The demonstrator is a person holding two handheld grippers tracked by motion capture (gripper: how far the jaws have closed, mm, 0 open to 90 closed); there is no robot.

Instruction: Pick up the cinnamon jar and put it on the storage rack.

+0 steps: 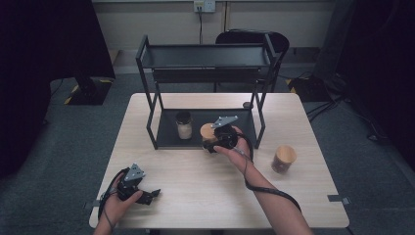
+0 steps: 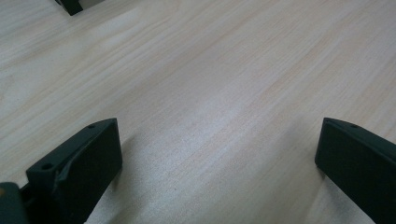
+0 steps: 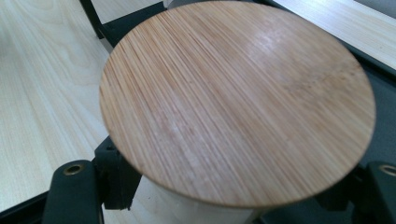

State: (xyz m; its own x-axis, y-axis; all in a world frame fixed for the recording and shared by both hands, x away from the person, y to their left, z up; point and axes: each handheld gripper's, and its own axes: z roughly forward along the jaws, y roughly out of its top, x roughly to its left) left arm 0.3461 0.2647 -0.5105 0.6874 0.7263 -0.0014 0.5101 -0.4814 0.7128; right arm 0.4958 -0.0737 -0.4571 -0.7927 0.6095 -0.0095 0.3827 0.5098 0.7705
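Note:
A jar with a round bamboo lid (image 1: pixel 208 131) (image 3: pixel 238 102) stands at the front edge of the black rack's bottom shelf (image 1: pixel 169 136). My right gripper (image 1: pixel 212 143) (image 3: pixel 224 207) is shut on the jar's pale body just under the lid, one jaw on each side. A glass jar with a dark lid (image 1: pixel 184 125) stands on the same shelf, to the left. My left gripper (image 1: pixel 149 195) (image 2: pixel 219 154) rests low over the table's front left, open, with bare wood between its jaws.
A second bamboo-lidded jar (image 1: pixel 284 158) stands on the table (image 1: pixel 205 196) to the right of the rack. The rack's top shelf (image 1: pixel 205 56) hangs over the bottom one. A dark chair (image 1: pixel 254 36) stands behind the table.

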